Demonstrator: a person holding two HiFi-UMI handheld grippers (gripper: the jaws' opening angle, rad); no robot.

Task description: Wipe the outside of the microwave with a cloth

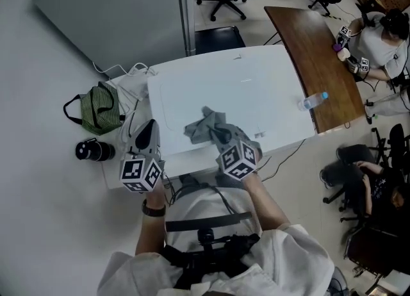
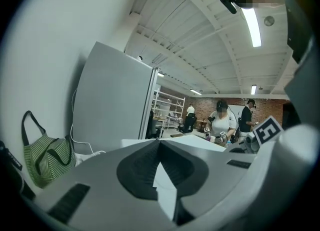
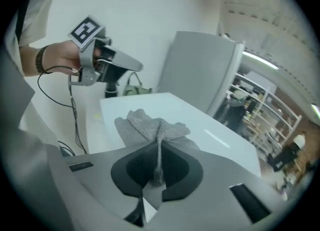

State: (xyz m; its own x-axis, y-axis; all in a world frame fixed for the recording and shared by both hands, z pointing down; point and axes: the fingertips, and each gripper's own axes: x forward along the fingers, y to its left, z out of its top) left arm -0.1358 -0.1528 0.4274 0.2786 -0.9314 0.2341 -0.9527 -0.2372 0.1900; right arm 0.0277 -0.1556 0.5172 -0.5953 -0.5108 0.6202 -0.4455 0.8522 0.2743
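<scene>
I look down on the microwave's white top point(image 1: 256, 83), which fills the middle of the head view. A grey cloth point(image 1: 206, 125) lies crumpled on its near part. My right gripper point(image 1: 220, 136) is shut on the cloth's near edge; in the right gripper view a fold of cloth point(image 3: 145, 127) runs up between the closed jaws point(image 3: 159, 147). My left gripper point(image 1: 148, 133) hangs just off the microwave's left near corner, shut with nothing in it. The left gripper view shows its jaws point(image 2: 159, 144) meeting, with the white top point(image 2: 200, 142) beyond.
A green striped bag point(image 1: 102, 110), a black cylinder point(image 1: 95, 151) and white cables lie on the low surface left of the microwave. A wooden table point(image 1: 320, 64) with a water bottle point(image 1: 312, 100) stands to the right. A grey partition point(image 1: 109, 13) stands behind, and seated people at far right.
</scene>
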